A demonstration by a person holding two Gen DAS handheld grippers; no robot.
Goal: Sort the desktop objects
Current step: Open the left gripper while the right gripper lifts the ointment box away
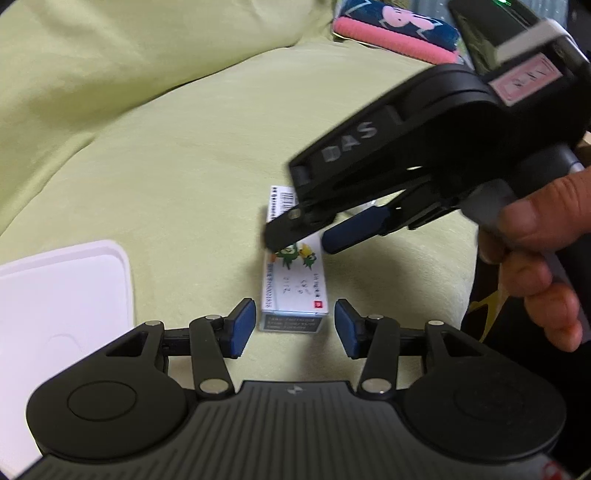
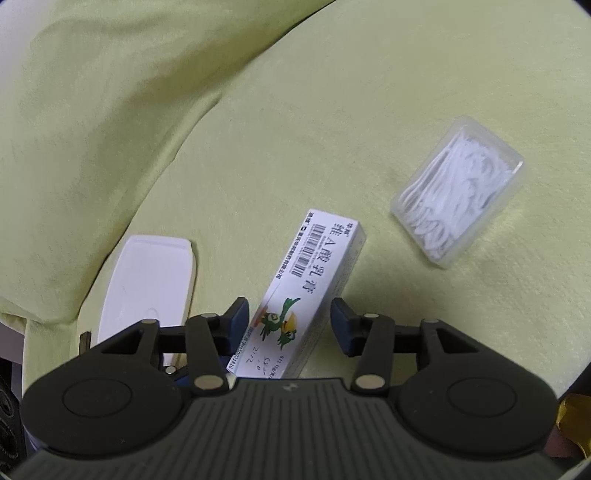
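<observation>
Ointment box (image 2: 310, 291): 1 long rectangular carton of smooth white card, printed with a barcode, black characters and a green cartoon bird, lying flat on a pale green, finely napped cloth (image 2: 332, 129) that rises in soft folds beyond it. In the right wrist view the carton's near end lies between the spread fingers of the right gripper (image 2: 288, 325), its body running obliquely away from them; whether the blue pads touch the card cannot be told. In the left wrist view the same carton (image 1: 293, 291) lies just ahead of the left gripper (image 1: 294, 326), whose 2 blue-padded fingers stand apart and grasp nothing, with the carton's short end facing the gap. The right gripper (image 1: 299, 240), a matte black plastic tool held by a hand (image 1: 539, 266), reaches in from the right above the carton's far half and hides part of the barcode; its fingers are parted.

Other items, counted: 1 white, rounded-corner plastic lid or tray (image 1: 62, 295), glossy and shallow, to the left of both grippers and apart from the carton; 1 clear rectangular plastic case (image 2: 458, 192) packed with white, curved floss-pick-like pieces, ahead and to the right of the right gripper, well apart from the carton; 1 pink and dark blue fabric item (image 1: 399, 33) at the far edge of the cloth, beyond the left gripper.
</observation>
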